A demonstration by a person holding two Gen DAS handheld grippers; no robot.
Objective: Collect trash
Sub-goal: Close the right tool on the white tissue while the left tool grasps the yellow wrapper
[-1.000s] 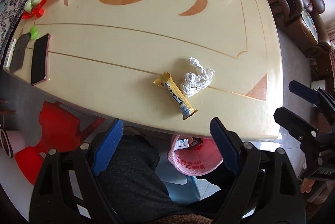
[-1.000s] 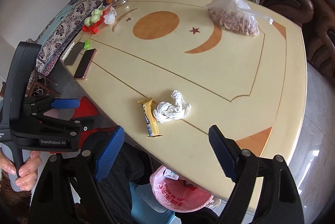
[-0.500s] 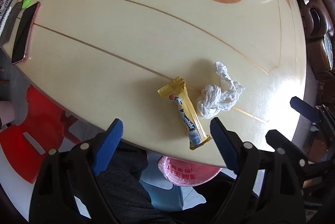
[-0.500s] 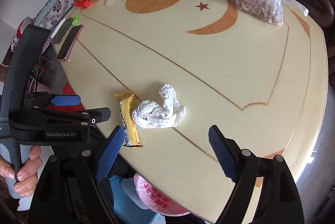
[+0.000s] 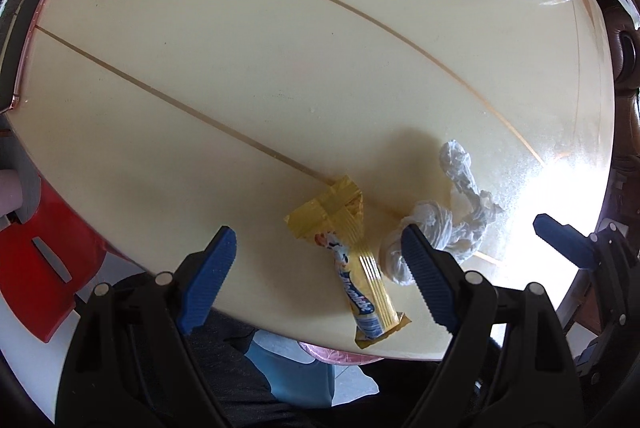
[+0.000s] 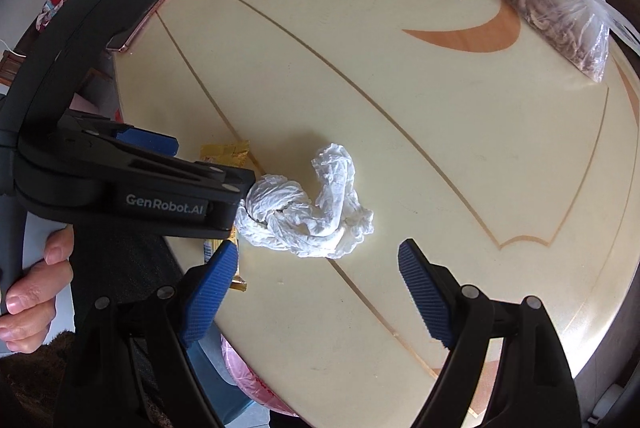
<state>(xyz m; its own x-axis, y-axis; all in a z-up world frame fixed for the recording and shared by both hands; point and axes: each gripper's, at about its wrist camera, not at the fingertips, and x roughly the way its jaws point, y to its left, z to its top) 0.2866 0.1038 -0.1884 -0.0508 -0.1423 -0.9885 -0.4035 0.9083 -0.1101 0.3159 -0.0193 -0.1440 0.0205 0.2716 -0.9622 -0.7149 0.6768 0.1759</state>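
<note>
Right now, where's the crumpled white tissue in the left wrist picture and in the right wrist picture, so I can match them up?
Left wrist: crumpled white tissue lower right, partly behind the left gripper's right finger.
Right wrist: centre, just above the right gripper.
Shared landmark: the yellow snack wrapper, lying immediately left of the tissue in both views.

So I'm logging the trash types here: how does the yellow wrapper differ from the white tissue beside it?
The yellow wrapper is a long, flat, glossy printed strip; the white tissue is plain, matte, crumpled and twisted into a lumpy wad. The wrapper's near end reaches the table edge; the tissue sits slightly farther in. Both lie loose on the table, side by side, ungripped.
</note>
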